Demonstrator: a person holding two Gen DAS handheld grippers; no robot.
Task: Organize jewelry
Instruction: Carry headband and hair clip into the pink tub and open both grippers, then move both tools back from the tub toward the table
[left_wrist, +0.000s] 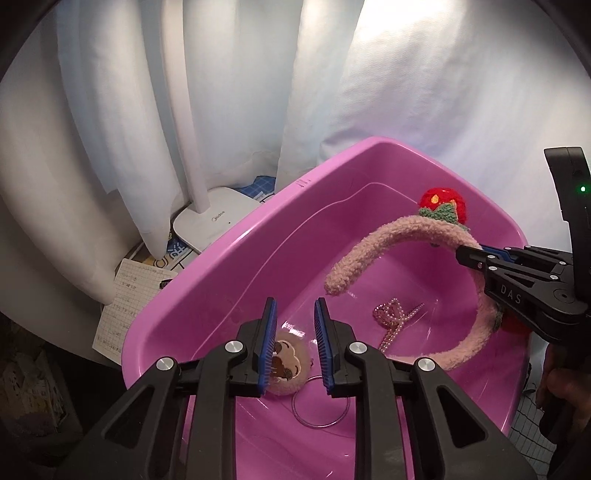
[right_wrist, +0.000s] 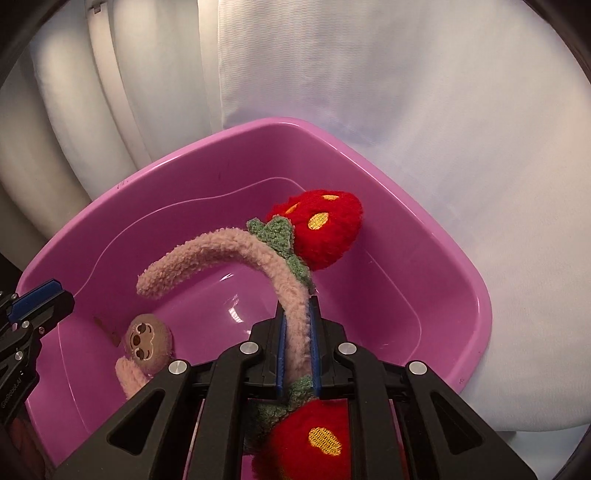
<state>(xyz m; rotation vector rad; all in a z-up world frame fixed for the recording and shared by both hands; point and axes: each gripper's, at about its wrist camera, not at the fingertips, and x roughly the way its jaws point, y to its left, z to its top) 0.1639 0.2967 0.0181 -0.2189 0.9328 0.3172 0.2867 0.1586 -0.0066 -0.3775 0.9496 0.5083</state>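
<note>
Right gripper (right_wrist: 297, 343): your fingers are clenched on the fuzzy pink headband (right_wrist: 236, 254), pinching its band between the two red strawberry ornaments (right_wrist: 323, 230).
Left gripper (left_wrist: 294, 345): your fingers are spread with nothing between them, hovering over the near end of the pink basin (left_wrist: 229, 254), just above the sloth plush (left_wrist: 286, 365).
Where the headband is: held up over the basin, its free end arching toward the middle; in the left wrist view the lower leg seems to reach down near the floor, though contact cannot be confirmed.
Already in the basin: the sloth plush, a clear ring (left_wrist: 321, 406) beside it, and a pink beaded piece (left_wrist: 393, 317) near the centre.
Step in hand: you appear to be setting the headband down inside the basin.
How to do it well: lower your right hand until the band rests on the floor before you let go, so it does not spring or roll.
Placement: aim for the bare stretch toward the far wall, so the band does not land on the beaded piece.
Left hand: keep it back from the arc of the band; it is not needed for this release.
Risk: the fuzzy cover may cling to the pads, so part them fully and draw straight back.
</note>
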